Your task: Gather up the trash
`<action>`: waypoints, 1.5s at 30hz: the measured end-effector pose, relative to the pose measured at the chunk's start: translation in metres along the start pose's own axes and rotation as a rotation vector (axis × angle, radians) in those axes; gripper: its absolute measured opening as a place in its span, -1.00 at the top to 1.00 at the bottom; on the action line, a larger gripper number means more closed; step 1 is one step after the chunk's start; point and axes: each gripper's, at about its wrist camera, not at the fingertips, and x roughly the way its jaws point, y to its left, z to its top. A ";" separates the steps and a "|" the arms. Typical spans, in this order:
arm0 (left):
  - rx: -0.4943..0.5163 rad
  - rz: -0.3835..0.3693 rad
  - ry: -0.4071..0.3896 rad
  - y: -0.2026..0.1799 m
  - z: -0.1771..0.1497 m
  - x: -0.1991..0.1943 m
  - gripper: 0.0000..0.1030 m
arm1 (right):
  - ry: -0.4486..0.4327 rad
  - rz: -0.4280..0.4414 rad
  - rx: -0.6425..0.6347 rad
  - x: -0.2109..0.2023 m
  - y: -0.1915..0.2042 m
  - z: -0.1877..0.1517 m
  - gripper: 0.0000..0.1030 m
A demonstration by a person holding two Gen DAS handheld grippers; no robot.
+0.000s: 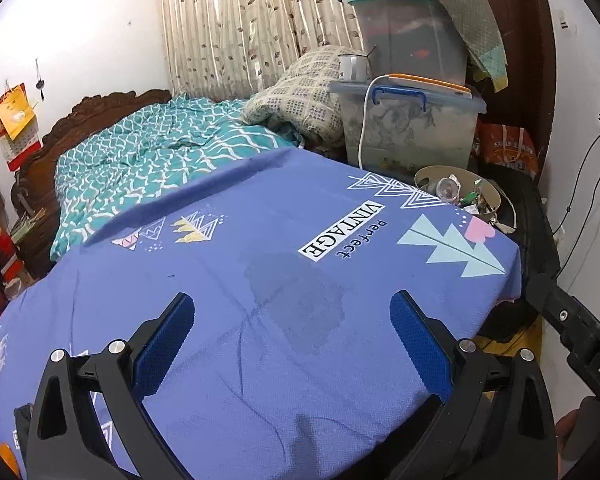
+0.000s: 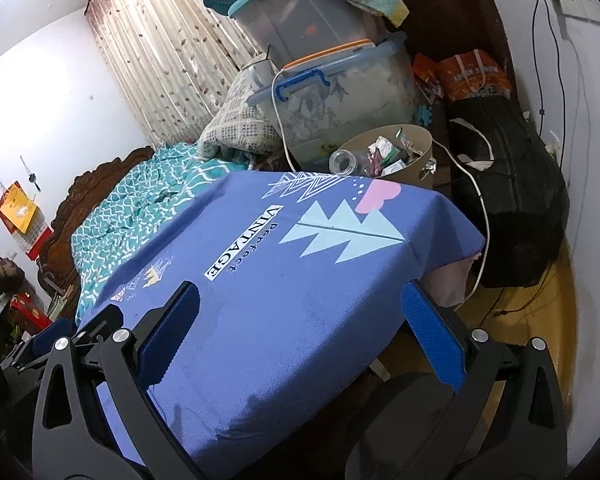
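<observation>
Two hand-held grippers hang over a table draped in a blue printed cloth point(image 1: 260, 320), both with their blue-padded fingers spread wide and nothing between them. The left gripper point(image 1: 292, 336) sits above the near middle of the cloth, where a darker damp-looking patch point(image 1: 300, 300) shows between its fingers. The right gripper point(image 2: 300, 320) hovers nearer the table's right-hand edge, its right finger past the cloth's drop and over the yellow floor point(image 2: 520, 320). The trash lies well ahead of both tools: a round beige bin point(image 2: 416, 148) stands just beyond the far right corner of the table, heaped with crumpled wrappers and scraps point(image 2: 388, 156), a clear plastic bottle point(image 2: 342, 162) lying at its left rim. From the left wrist camera the same bin point(image 1: 492, 192) sits far forward and to the right of the open fingers. Behind it stand stacked clear storage boxes point(image 1: 412, 120), a white cable point(image 1: 364, 120) trailing down the front of the lower one. A bed with a teal patterned quilt point(image 1: 148, 156) runs along the left, and a black bag point(image 2: 512, 192) rests against the wall on the right.
</observation>
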 end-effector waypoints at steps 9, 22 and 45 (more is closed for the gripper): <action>0.027 0.047 0.002 -0.004 -0.003 0.005 -0.83 | 0.010 0.002 0.009 0.005 -0.002 -0.002 -0.94; 0.035 0.051 0.031 -0.005 -0.008 0.012 -0.84 | 0.019 0.003 0.011 0.008 -0.001 -0.006 -0.94; 0.034 0.045 0.033 -0.003 -0.013 0.009 -0.83 | 0.009 0.018 -0.002 0.005 0.006 -0.008 -0.94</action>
